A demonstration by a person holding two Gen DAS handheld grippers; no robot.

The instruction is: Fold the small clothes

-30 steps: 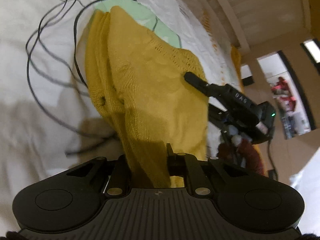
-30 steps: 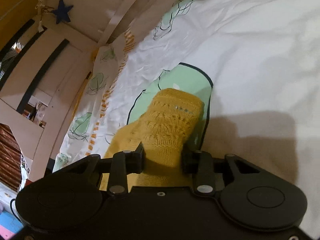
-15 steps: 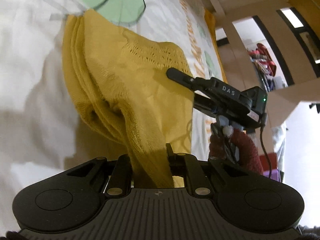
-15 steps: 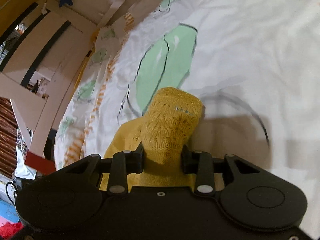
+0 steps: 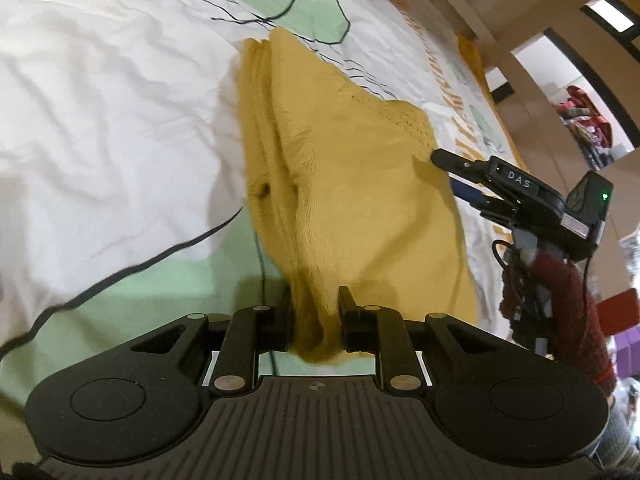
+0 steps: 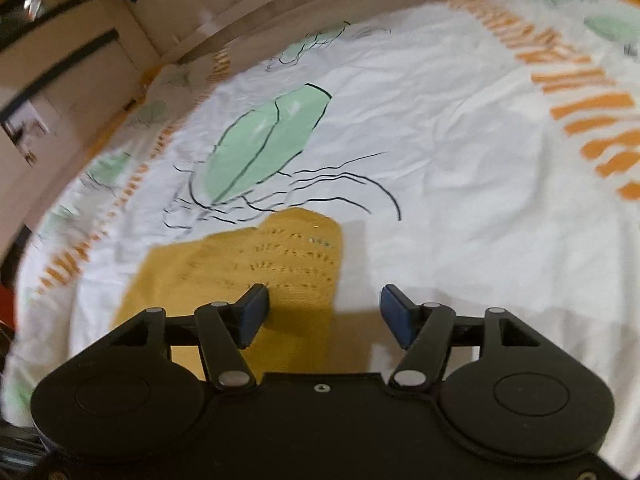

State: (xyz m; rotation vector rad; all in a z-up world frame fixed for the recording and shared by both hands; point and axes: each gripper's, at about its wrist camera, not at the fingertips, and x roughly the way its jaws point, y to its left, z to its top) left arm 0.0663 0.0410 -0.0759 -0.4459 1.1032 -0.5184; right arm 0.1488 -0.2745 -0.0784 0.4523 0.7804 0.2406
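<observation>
A yellow knitted garment [image 5: 360, 184] lies folded in layers on the white leaf-print bed sheet [image 5: 100, 100]. My left gripper [image 5: 316, 320] has a bunched edge of it between its pads; the jaws are starting to open, the cloth still filling the gap. In the left wrist view my right gripper [image 5: 450, 174] hovers at the garment's far right corner. In its own view, the right gripper [image 6: 326, 314] is opening wide, blue pads apart, nothing pinched. The garment's lacy end [image 6: 288, 256] lies flat on the sheet under the left pad [image 6: 254, 312].
The sheet [image 6: 440, 160] spreads wide around the garment, with green leaf prints and orange stripes. A wooden bed rail [image 6: 240, 20] runs along the far edge. A dark red sleeve [image 5: 560, 288] holds the right gripper. A doorway [image 5: 580, 112] opens beyond the bed.
The right gripper has let go of the knitted end and spread its pads; that end now lies flat on the sheet. Both grippers moved across the bed. The left still has cloth between its pads.
</observation>
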